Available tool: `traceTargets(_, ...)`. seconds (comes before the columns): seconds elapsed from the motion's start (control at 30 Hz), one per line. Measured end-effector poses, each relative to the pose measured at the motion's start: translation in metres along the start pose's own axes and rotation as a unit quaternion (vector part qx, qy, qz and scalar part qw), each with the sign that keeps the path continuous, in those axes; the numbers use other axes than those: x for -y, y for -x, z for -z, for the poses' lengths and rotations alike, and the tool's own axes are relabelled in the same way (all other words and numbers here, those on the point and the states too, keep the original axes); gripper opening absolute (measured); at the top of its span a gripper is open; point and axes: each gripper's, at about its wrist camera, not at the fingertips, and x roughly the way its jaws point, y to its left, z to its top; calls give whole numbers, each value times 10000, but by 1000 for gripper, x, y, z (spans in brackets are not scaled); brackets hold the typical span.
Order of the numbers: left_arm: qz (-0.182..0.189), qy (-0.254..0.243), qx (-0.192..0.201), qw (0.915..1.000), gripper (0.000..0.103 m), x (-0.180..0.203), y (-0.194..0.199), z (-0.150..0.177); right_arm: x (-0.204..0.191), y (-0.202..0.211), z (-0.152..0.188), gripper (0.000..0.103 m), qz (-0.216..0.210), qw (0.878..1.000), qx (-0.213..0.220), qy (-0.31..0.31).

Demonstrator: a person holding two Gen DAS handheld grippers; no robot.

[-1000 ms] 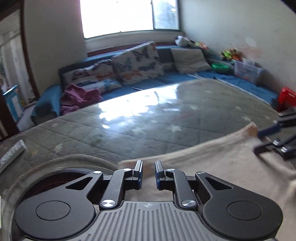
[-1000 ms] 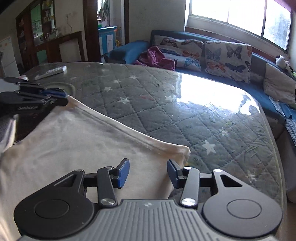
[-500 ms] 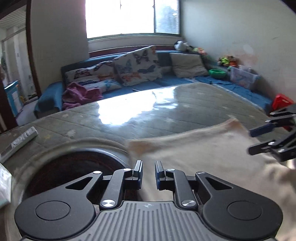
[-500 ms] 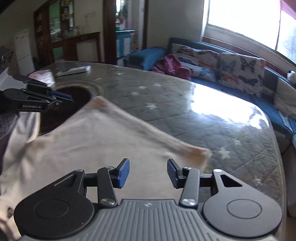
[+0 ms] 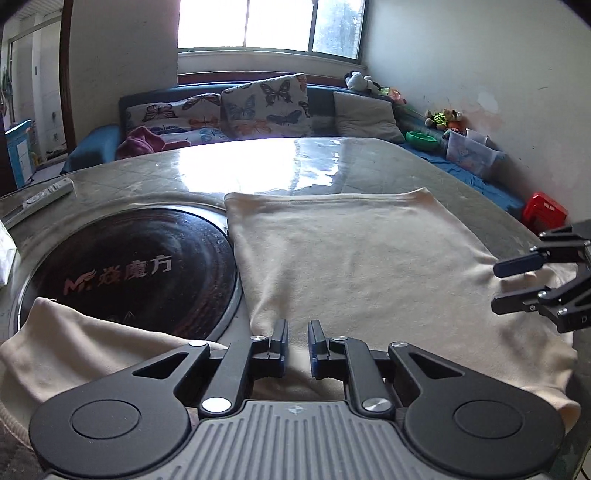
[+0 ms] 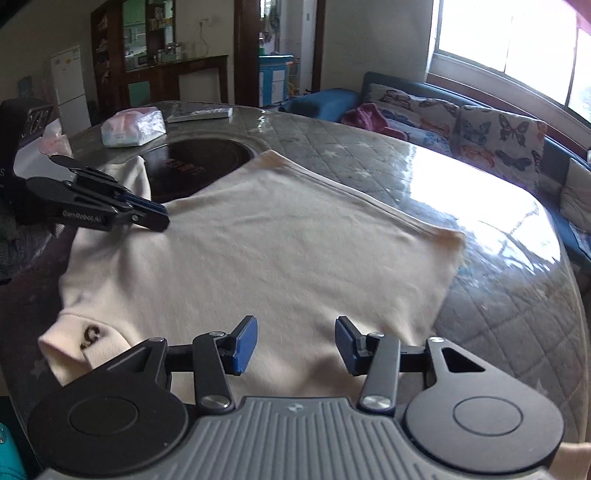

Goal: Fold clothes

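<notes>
At the bottom of my left wrist view, my left gripper [image 5: 297, 345] has its jaws nearly together, with only a slim gap between the blue pads; I see no cloth pinched in that gap, just fabric lying beneath it. In my right wrist view, my right gripper [image 6: 293, 345] stands with its jaws apart over the near part of the cloth, nothing between them.

The cream garment [image 6: 273, 254] is spread flat across the middle of both frames, on the quilted table cover [image 6: 491, 302]. Its collar with a small dark mark [image 6: 89, 334] sits at the lower left of the right view. One sleeve [image 5: 74, 339] drapes over the dark round plate [image 5: 140, 273] set into the table, at the left of the left view.

Past the plate, a remote [image 5: 40, 197] lies at the left edge of the left view, and a tissue pack [image 6: 133, 127] sits at the upper left of the right view. Farthest back, a blue sofa [image 5: 96, 151] with butterfly cushions [image 5: 264, 105] runs under the bright window [image 5: 269, 24].
</notes>
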Motion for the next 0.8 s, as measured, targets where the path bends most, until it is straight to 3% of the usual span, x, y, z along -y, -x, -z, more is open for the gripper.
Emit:
traceTargets(0.13,-105,-19,21,9999,15,3,0,2,-1,13,11,47,-113,9998,105,-138)
traceTargets(0.27,-207,11,-14,9998,15,6,0,4,-2,12,23,47,71,9997,-26,-220)
traceTargets(0.37,-234,-7,21,9997,15,11,6,2,-2,27,26,47,67,9991,189,-362)
traceTargets(0.53,-24,-200,133,9997,15,36,12,-5,-4,32,36,47,120,9989,135,-434)
traceTargets(0.8,611,-672,199,9957,15,92,12,-5,1,49,56,47,298,9968,131,-730)
